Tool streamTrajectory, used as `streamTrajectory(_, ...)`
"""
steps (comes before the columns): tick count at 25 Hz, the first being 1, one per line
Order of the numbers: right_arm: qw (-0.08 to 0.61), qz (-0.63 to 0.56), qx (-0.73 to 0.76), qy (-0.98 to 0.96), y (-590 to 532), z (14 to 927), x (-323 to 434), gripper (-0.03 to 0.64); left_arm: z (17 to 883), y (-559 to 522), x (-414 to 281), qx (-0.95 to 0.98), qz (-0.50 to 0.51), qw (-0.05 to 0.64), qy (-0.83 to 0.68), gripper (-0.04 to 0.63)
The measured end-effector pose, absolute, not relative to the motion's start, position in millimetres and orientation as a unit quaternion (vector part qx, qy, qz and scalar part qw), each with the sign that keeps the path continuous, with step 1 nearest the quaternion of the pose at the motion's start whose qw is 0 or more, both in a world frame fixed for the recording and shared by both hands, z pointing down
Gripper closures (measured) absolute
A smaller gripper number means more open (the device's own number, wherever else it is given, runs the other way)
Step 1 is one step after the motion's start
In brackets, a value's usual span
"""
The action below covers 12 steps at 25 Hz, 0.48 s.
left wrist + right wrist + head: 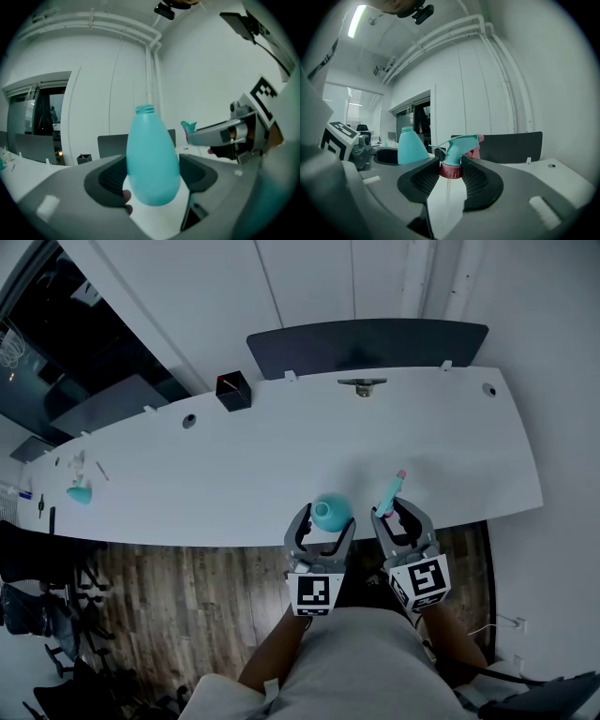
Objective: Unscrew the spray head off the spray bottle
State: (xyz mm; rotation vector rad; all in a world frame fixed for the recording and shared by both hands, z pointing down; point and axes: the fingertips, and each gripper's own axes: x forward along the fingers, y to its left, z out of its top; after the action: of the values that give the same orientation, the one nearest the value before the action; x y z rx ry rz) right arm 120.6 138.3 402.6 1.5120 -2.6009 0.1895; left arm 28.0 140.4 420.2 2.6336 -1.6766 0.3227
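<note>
Left gripper (324, 522) is clamped around a teal, pear-shaped spray bottle (152, 159) whose threaded neck stands bare and open. Right gripper (396, 516), just to its right, pinches the separate spray head (457, 152) by its pink collar, with the teal trigger above. Both hang over the near edge of a white table (281, 456). A clear dip tube below the collar is faint. In the head view, the jaws hide the bottle's lower body.

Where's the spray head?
In the head view the spray head sits in the right tool, pinched by its pink collar, just right of the bottle in the left tool.
</note>
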Motion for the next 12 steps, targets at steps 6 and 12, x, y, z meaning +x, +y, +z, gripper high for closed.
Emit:
streamTrajectory(6, 0.065, 0.052, 0.500, -0.862, 135, 398, 111, 0.474, 416, 136, 25, 0.841, 0.097, 0.001, -0.533, 0.249)
streamTrajectory(12, 0.062, 0.057, 0.500, -0.862, 134, 397, 106, 0.474, 416, 134, 22, 0.842, 0.096, 0.001, -0.531, 0.249)
